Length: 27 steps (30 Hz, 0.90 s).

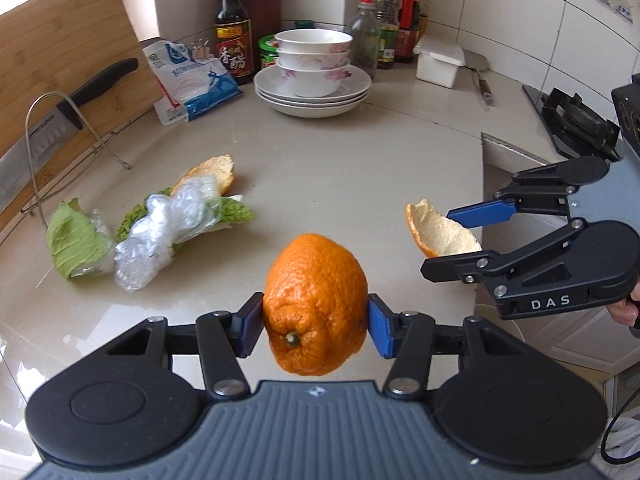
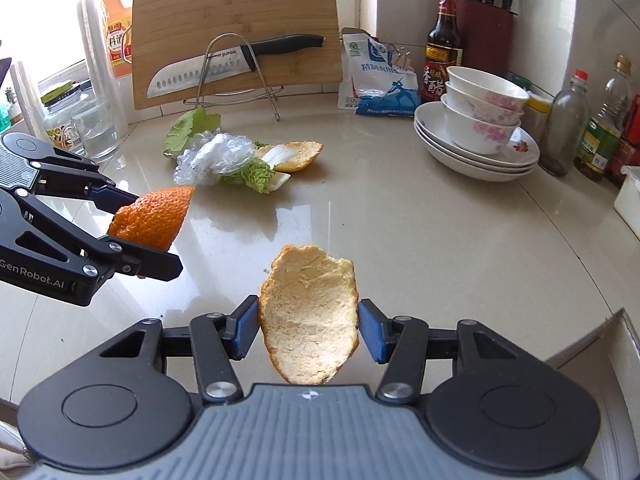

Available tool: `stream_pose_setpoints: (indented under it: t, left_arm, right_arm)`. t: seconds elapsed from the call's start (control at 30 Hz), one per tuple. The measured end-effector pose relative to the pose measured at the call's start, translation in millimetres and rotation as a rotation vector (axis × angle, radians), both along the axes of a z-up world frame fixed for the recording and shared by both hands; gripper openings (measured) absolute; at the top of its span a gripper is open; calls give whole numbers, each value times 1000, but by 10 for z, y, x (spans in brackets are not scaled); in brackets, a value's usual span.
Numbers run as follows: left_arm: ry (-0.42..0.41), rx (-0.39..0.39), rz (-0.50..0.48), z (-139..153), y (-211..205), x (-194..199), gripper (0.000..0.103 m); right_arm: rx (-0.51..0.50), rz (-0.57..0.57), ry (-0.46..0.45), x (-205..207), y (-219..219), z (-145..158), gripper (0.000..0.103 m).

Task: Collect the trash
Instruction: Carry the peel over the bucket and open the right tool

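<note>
Both peels are thin and curved, so each can slip out or fold if the grip is loosened during carrying; this is my judgement. The left gripper (image 1: pixel 316 322) presses only on the two sides of the orange peel (image 1: pixel 316 304), and a quick swing can turn it between the pads. The two grippers are near each other, so they can knock together and drop a piece back on the surface (image 1: pixel 320 160).

The left gripper is about half apart and clamped on the orange peel, which hangs above the surface. The right gripper (image 2: pixel 309 328) is also about half apart and clamped on a pale peel (image 2: pixel 308 316), with its inner side to the camera.

More trash lies on the surface: a leaf (image 2: pixel 192 128), crumpled plastic (image 2: pixel 216 156) and a third peel (image 2: pixel 296 154), close together. No bin is visible.
</note>
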State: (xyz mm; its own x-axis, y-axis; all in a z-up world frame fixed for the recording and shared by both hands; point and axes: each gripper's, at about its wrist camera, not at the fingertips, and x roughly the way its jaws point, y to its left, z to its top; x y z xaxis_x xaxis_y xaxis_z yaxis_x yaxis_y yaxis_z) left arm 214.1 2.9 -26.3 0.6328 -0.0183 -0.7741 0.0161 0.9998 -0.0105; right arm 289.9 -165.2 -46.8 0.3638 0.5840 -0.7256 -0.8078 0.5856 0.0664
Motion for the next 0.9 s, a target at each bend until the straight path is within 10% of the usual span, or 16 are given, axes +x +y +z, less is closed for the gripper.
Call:
stream_pose_setpoints:
  t: [0.4, 0.9]
  left_arm:
    - [9, -39, -196, -35, -780, 188, 53]
    - [73, 1, -286, -204, -1411, 447, 52]
  right_arm:
    - [-39, -260, 36, -280, -1068, -191, 59]
    - [-142, -537, 240, -185, -2018, -1502, 60]
